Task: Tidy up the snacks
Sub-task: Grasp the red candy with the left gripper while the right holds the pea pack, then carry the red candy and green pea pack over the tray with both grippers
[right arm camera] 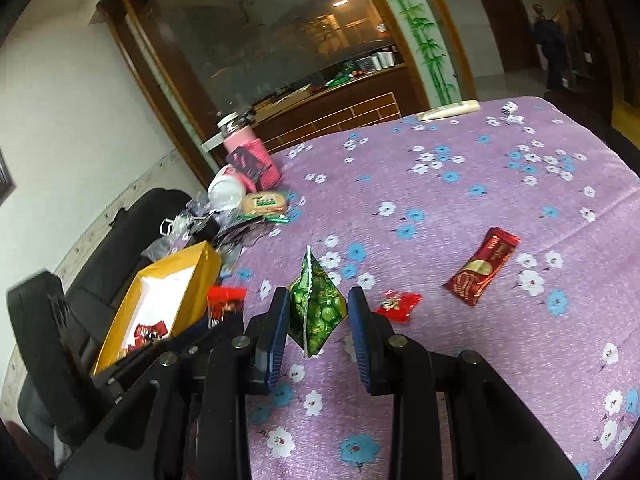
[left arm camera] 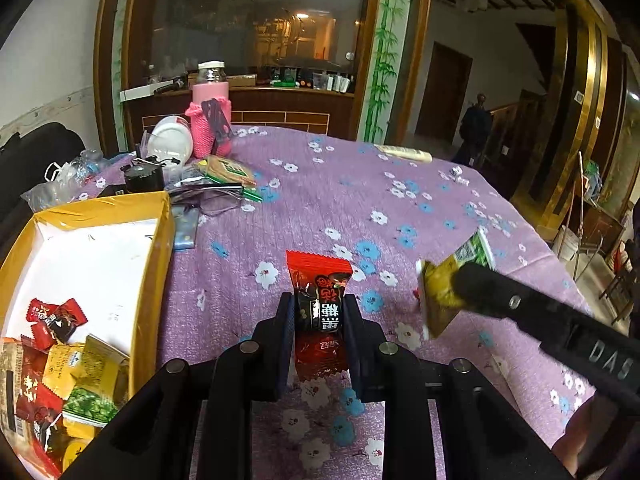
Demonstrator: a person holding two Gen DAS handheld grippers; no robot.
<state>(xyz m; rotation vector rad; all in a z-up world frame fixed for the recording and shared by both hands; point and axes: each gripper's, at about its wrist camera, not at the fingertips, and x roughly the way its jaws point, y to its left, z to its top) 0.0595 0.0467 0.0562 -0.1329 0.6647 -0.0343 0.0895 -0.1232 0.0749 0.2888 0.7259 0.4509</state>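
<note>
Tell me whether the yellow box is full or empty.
Partly filled. Snack packets are piled at the near end of the yellow box; the rest of its white bottom is bare.

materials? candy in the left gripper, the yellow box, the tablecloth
Candy: looks like glossy plastic film; shiny highlights, crimped zigzag top edge.
Yellow box: probably cardboard, glossy yellow outside, matte white inside; stiff folded walls.
Tablecloth: seems soft woven or fleecy fabric, matte purple with printed flowers; fine texture, no glare.
</note>
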